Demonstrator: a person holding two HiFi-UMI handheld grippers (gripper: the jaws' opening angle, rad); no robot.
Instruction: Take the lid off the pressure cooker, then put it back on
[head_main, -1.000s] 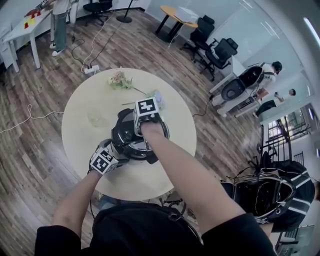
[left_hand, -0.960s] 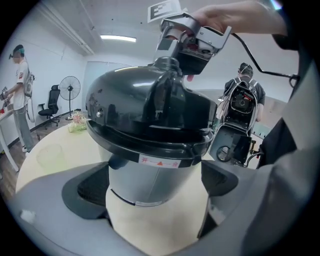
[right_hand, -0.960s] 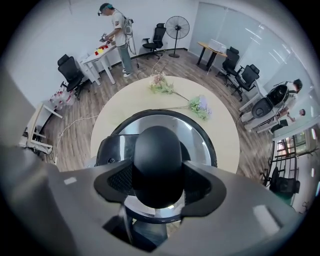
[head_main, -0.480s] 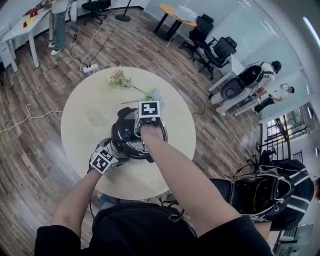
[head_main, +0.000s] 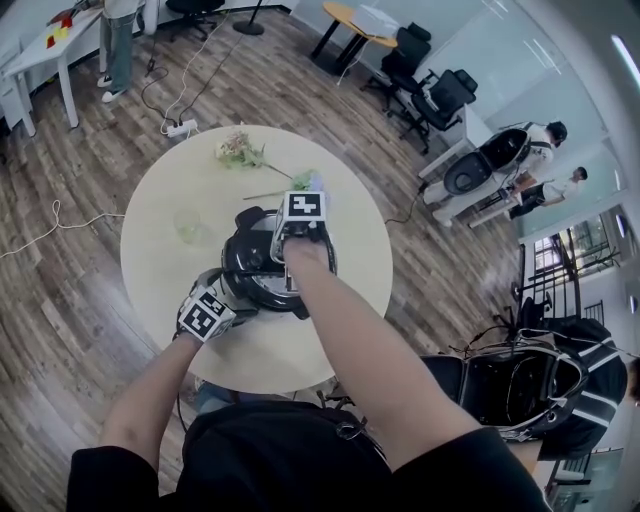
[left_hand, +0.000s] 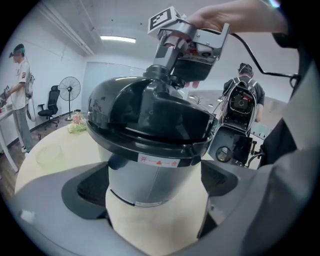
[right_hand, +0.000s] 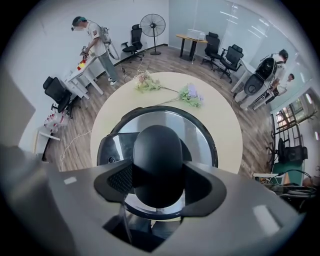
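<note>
A small pressure cooker (head_main: 252, 268) stands at the middle of a round cream table (head_main: 160, 190). Its black lid (left_hand: 150, 112) sits on the silver body (left_hand: 152, 175). My right gripper (head_main: 297, 240) points straight down over the lid and is shut on the black knob (right_hand: 157, 155), with a pad pressed on each side. My left gripper (head_main: 232, 290) comes in low from the near left. In its own view the left gripper (left_hand: 152, 197) has its jaws wide around the body, with the pads against its sides.
Artificial flowers (head_main: 238, 150) and a clear cup (head_main: 188, 230) lie on the table's far half. A cable (head_main: 60, 235) trails over the wood floor at the left. Office chairs (head_main: 430, 90), desks and other people stand well away.
My right gripper has rolled clockwise on the knob; its marker cube has turned with it. The left gripper and the cooker body have stayed put.
</note>
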